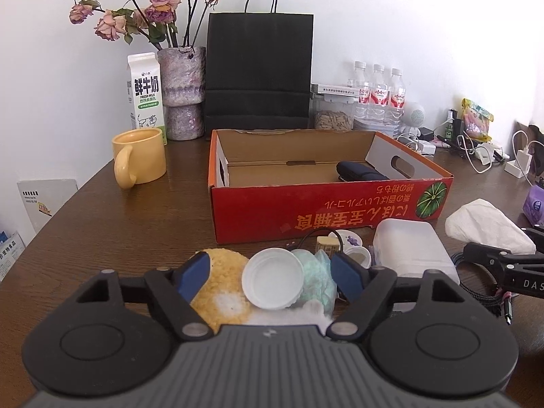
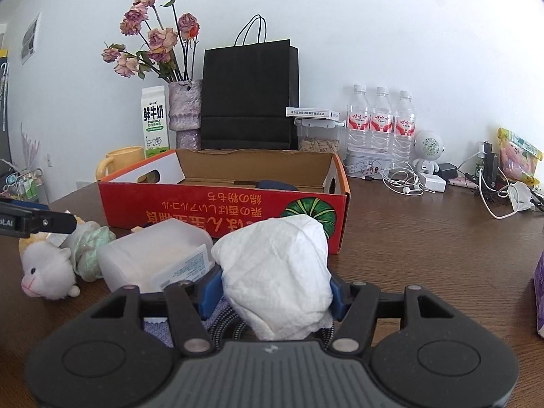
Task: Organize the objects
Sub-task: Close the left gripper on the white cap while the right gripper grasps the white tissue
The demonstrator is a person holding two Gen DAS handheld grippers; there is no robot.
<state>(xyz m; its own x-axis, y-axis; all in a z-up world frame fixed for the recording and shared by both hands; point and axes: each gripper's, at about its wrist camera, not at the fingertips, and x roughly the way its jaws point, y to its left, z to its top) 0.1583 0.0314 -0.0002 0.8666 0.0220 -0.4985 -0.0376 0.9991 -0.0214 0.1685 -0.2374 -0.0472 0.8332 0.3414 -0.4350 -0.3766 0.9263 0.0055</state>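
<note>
My left gripper (image 1: 270, 272) is down at a plush toy (image 1: 221, 278) of yellow, white and green fur, one blue pad touching each side. A white round lid (image 1: 273, 280) lies on the toy between the fingers. In the right wrist view the toy's white lamb head (image 2: 44, 272) faces left beneath a left gripper finger (image 2: 44, 222). My right gripper (image 2: 273, 292) is shut on a crumpled white tissue (image 2: 278, 265), just in front of the red cardboard box (image 2: 204, 210). The open box (image 1: 306, 210) holds a dark blue case (image 1: 360, 171).
A translucent white container (image 1: 408, 248) and small jars (image 1: 353, 241) lie between the two grippers. A yellow mug (image 1: 139, 158), milk carton (image 1: 146, 91), vase (image 1: 182, 91), black bag (image 1: 258, 71) and water bottles (image 1: 379, 91) line the back. Cables (image 2: 404, 183) clutter the right.
</note>
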